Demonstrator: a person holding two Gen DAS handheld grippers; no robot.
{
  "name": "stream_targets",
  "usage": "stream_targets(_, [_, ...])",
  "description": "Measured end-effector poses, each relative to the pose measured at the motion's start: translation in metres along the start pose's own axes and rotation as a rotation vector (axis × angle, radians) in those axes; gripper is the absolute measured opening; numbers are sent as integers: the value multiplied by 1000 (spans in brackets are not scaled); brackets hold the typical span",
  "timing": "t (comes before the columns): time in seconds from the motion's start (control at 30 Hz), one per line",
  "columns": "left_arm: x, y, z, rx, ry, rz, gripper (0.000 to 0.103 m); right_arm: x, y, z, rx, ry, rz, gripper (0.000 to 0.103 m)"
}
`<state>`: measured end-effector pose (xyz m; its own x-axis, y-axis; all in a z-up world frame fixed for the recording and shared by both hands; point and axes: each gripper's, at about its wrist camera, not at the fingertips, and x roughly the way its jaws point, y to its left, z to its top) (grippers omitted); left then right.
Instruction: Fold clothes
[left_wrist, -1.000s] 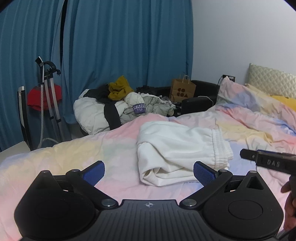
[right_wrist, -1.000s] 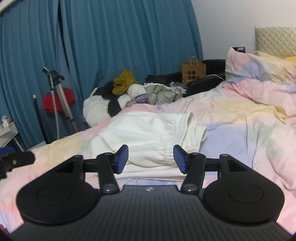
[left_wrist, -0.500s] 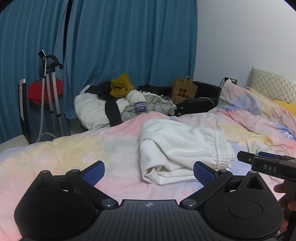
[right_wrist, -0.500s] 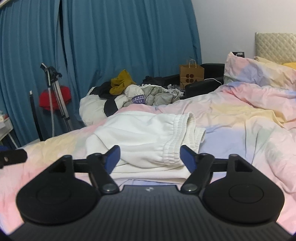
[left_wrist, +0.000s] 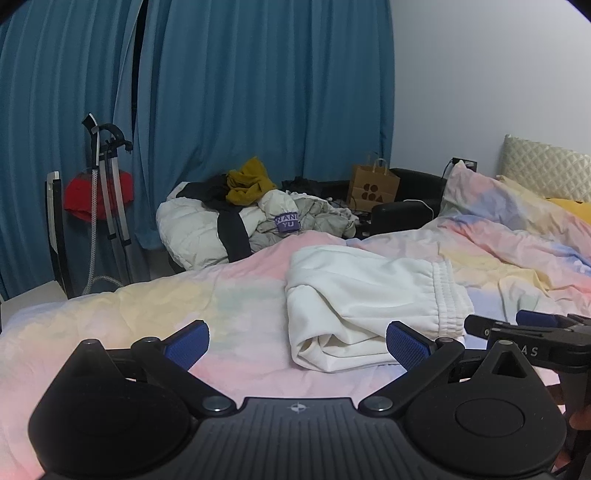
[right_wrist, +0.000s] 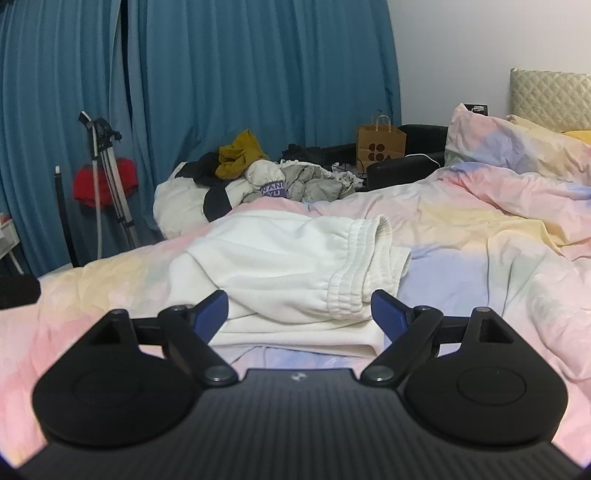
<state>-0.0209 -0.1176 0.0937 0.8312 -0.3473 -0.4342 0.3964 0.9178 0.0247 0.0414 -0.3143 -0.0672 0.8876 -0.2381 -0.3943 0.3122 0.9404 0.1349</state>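
Since a second ago, the right gripper (right_wrist: 299, 312) has spread its jaws wide and now frames the folded white sweatpants (right_wrist: 291, 266) without touching them. These lie bundled, elastic waistband to the right, mid-width on the pastel duvet (right_wrist: 480, 258) toward its near edge. Just left of them the left gripper (left_wrist: 297, 341) hovers above the duvet, jaws wide apart and empty.

The folded white garment's (right_wrist: 291, 266) near edge hides behind the right gripper (right_wrist: 299, 314).
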Motion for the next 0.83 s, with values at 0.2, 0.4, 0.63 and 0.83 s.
stream_targets(0.2, [1, 5, -2, -19, 3, 7, 103, 2, 4, -2, -5, 11, -25, 86])
stream_targets(0.4, [4, 1, -6, 9, 2, 64, 103, 4, 2, -2, 9, 14, -38, 86])
stream_targets(0.63, [5, -3, -9, 17, 4, 65, 103, 2, 2, -4, 14, 9, -35, 86])
stream_targets(0.83, [3, -4, -9, 14, -7, 70, 103, 0, 2, -3, 17, 6, -32, 86])
